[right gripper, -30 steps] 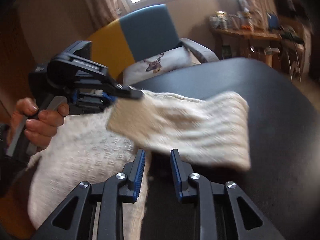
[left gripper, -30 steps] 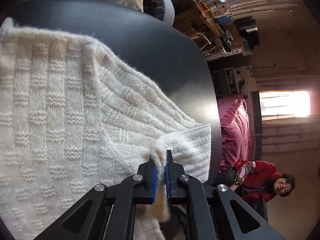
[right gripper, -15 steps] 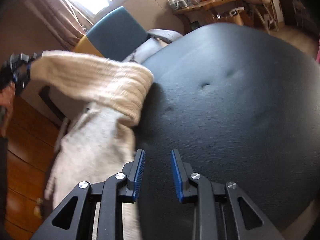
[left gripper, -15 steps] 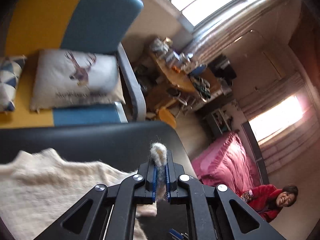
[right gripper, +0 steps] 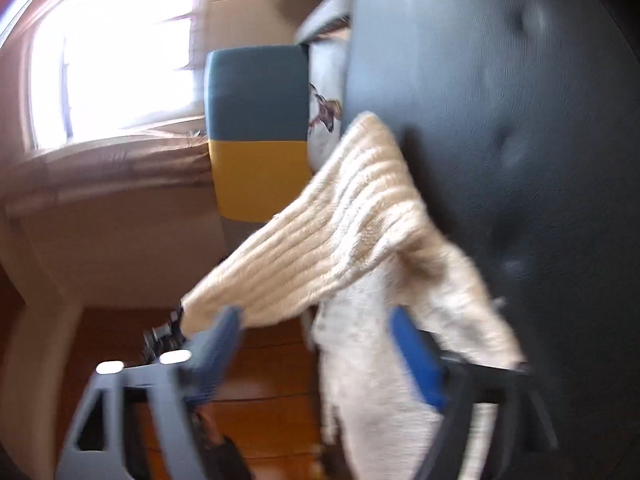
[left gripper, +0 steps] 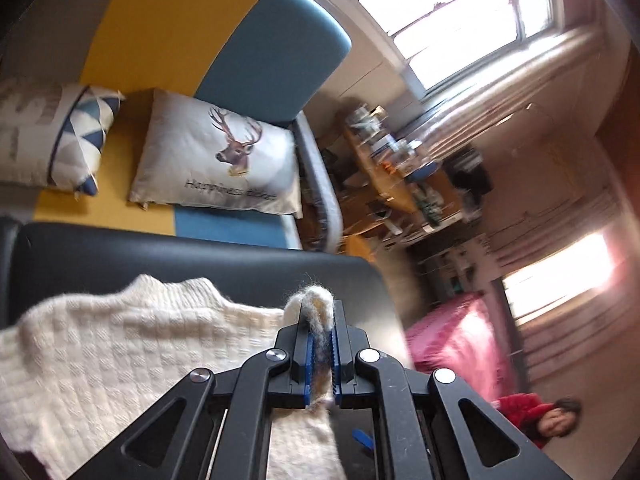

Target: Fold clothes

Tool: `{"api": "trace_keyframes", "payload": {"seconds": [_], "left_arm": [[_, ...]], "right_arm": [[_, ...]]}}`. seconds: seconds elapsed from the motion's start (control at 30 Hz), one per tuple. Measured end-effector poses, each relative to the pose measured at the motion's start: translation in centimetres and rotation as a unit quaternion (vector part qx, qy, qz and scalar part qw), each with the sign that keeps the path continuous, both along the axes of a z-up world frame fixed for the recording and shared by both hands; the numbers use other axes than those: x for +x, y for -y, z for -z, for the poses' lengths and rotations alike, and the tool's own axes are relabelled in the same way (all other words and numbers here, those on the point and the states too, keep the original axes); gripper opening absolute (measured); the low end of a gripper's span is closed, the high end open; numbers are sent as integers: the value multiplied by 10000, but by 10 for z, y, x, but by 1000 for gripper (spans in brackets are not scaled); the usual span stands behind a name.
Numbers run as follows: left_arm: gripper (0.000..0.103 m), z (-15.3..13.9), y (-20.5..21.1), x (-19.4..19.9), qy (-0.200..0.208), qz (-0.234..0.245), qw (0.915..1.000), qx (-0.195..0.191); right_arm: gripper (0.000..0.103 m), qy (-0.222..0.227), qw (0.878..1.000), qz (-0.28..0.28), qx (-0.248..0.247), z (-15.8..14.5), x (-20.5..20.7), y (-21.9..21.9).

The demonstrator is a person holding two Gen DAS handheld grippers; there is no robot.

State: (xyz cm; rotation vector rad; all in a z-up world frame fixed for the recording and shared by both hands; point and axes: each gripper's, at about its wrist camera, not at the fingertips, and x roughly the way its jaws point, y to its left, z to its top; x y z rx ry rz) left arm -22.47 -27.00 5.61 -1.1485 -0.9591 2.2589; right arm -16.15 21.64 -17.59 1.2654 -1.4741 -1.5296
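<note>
A cream knitted sweater (left gripper: 120,352) lies on a black padded surface (left gripper: 200,264). My left gripper (left gripper: 320,344) is shut on a fold of the sweater's sleeve and holds it raised; wool tufts stick up between the blue pads. In the blurred right wrist view the ribbed sleeve (right gripper: 352,216) stretches up and left to the left gripper, with the sweater body (right gripper: 368,380) hanging below. My right gripper (right gripper: 320,344) is open, its fingers spread on either side of the hanging cloth and not closed on it.
A yellow and blue sofa (left gripper: 224,52) with a deer cushion (left gripper: 216,160) and a patterned cushion (left gripper: 60,140) stands behind the black surface. A cluttered wooden desk (left gripper: 400,184), a pink bed (left gripper: 460,344) and a person in red (left gripper: 536,420) are to the right. Wooden floor (right gripper: 260,420) lies below.
My left gripper lifted the sleeve off the surface and now holds it high. My right gripper rolled sideways, opened wider and moved up to the hanging sweater.
</note>
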Motion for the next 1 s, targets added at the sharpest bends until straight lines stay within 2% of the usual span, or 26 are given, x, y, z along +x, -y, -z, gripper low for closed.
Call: {"api": "trace_keyframes", "payload": {"seconds": [0.17, 0.27, 0.33, 0.5, 0.6, 0.67, 0.77, 0.83, 0.87, 0.93, 0.97, 1.0], "left_arm": [[7, -7, 24, 22, -216, -32, 9992, 328], [7, -2, 31, 30, -185, -49, 9995, 248], [7, 8, 39, 34, -53, -95, 9996, 255], [7, 47, 62, 44, 285, -215, 9989, 306], [7, 79, 79, 49, 592, -378, 9972, 257], [7, 101, 90, 51, 825, -581, 9949, 85], [7, 143, 103, 56, 1368, -802, 9873, -103], [7, 170, 112, 59, 1690, -937, 9809, -207], [7, 180, 115, 61, 1787, -975, 9789, -167], [7, 190, 120, 65, 1813, -1005, 9783, -24], [7, 192, 121, 65, 1793, -991, 9788, -12], [7, 193, 122, 65, 1767, -969, 9795, -14]], "right_arm": [[88, 420, 9988, 150, 178, 18, -14, 37], [88, 588, 9975, 185, 335, 29, -24, 59], [88, 522, 9970, 445, 364, 30, -32, 60], [88, 125, 9948, 883, 482, 23, -42, 55], [88, 62, 9948, 650, 779, 23, -45, 57], [87, -3, 9946, 476, 923, 23, -45, 56], [86, -126, 9931, 141, 1159, 20, -45, 57], [86, -578, 9818, -401, 1765, 2, -43, 63], [86, -935, 9684, -708, 2203, -10, -38, 66], [80, -1638, 9291, -1261, 3066, -34, -30, 72], [76, -1986, 9048, -1357, 3513, -45, -28, 75], [76, -2250, 8856, -1387, 3818, -54, -32, 78]]}}
